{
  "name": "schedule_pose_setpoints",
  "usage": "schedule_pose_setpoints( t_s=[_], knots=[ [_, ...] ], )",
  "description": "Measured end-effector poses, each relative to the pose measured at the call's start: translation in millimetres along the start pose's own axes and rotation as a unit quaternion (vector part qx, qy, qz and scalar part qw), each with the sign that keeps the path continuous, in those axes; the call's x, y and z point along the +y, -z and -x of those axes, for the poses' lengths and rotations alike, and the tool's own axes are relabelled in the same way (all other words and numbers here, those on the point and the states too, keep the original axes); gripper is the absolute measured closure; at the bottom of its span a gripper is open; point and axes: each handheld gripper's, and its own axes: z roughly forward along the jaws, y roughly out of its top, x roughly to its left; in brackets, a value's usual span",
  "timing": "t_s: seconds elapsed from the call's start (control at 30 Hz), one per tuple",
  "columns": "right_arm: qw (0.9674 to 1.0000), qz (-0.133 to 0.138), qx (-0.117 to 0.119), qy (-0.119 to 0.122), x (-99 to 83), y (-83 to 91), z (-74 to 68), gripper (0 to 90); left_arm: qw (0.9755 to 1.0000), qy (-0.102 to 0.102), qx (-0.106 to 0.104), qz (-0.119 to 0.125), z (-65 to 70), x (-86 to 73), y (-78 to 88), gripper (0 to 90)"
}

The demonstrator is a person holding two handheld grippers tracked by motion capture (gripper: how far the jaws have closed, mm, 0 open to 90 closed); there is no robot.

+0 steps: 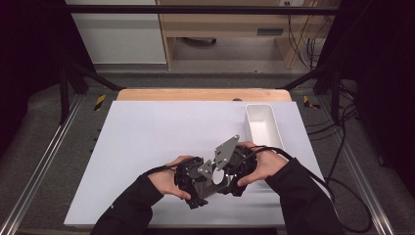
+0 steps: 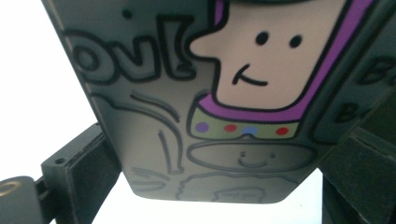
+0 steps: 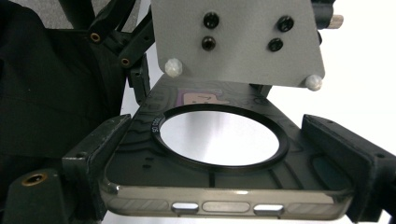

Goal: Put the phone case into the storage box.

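A smoky translucent phone case [image 2: 154, 107] printed with a cartoon figure spans the left gripper view, and my left gripper [image 2: 224, 179] is shut on its sides. In the right gripper view the same case [image 3: 224, 198] lies flat, showing its port cutouts and a black ring [image 3: 219, 135]. My right gripper [image 3: 219, 163] is shut on that end, jaws pressed to both edges. Beyond it is the left gripper's grey plate [image 3: 238, 42]. From above, the left gripper [image 1: 193, 178] and right gripper [image 1: 235, 169] meet near the table's front, the case mostly hidden between them.
A white rectangular bin [image 1: 264, 125] stands at the right of the white tabletop [image 1: 147, 132], just beyond the right hand. Black frame posts and cables border the table on both sides.
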Motion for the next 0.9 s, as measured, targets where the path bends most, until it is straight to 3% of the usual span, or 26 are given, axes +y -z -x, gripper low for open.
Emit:
schedule_pose_setpoints(
  t_s=[0.23, 0.9],
  knots=[
    [1.0000, 0.000, 0.001, -0.002, 0.1, 0.7, -0.3, 12.1, 0.9999, -0.010, 0.013, -0.002, 1.1, 1.4, -0.2, 10.4],
    [0.9997, 0.020, -0.012, -0.004, 0.4, 4.0, -0.5, 11.3, 0.9991, -0.017, 0.036, 0.014, 2.5, -0.4, 2.7, 11.4]
  ],
)
